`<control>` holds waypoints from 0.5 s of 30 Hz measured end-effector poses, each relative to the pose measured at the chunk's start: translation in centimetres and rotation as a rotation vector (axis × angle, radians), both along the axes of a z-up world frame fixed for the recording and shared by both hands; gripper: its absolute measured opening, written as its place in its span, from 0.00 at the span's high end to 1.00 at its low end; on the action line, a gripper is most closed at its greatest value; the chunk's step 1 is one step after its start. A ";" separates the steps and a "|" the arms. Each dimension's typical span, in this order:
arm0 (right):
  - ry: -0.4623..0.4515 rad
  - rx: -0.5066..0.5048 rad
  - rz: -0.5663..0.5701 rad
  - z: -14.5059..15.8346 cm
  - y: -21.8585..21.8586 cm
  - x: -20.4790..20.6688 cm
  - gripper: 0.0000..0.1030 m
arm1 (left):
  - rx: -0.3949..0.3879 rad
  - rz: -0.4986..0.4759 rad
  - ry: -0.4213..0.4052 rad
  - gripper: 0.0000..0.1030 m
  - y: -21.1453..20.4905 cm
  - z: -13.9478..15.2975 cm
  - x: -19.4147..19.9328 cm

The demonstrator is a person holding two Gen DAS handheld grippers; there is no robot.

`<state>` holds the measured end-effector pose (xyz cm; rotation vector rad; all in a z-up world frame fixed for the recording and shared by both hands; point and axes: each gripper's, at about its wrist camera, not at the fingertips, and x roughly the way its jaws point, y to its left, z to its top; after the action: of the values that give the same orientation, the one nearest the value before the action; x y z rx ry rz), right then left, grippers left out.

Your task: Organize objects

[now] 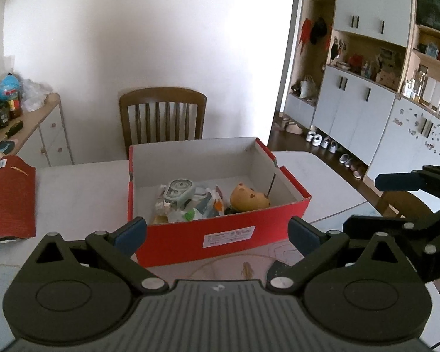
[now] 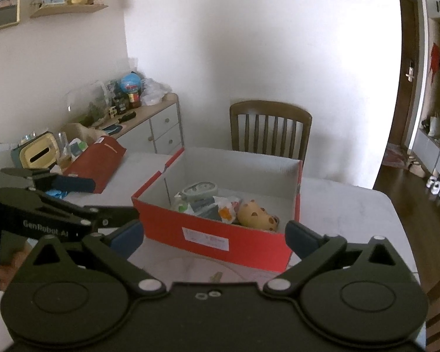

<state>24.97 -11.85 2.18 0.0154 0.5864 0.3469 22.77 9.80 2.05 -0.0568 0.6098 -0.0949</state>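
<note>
While both the left tongs (image 1: 217, 234) and the right tongs (image 2: 214, 234) were spread wide and empty, the red box (image 1: 220, 234) sat on the surface (image 1: 82, 193), just beyond them, holding small objects (image 1: 190, 202).

You faced a red cardboard shoebox (image 1: 220, 231) with a white lining, holding a tan, brown-spotted soft toy (image 1: 249, 198), beside a red box lid (image 1: 10, 196).

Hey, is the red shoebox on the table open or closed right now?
Open. The red shoebox has no lid on; its white inside and the items in it show from above.
</note>
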 end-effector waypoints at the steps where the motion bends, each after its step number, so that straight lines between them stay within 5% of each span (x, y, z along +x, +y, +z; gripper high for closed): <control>1: 0.002 -0.002 0.003 -0.1 0.0 -0.2 0.00 | 0.001 -0.005 0.002 0.00 -0.1 0.1 -0.1; 15: 0.035 0.023 -0.020 -0.7 -1.4 -2.2 0.00 | 0.018 -0.029 0.004 0.00 -1.5 0.1 -1.8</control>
<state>22.78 -13.22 1.47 0.0494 0.6162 0.3340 21.00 8.31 2.12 -0.0305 0.6158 -0.1174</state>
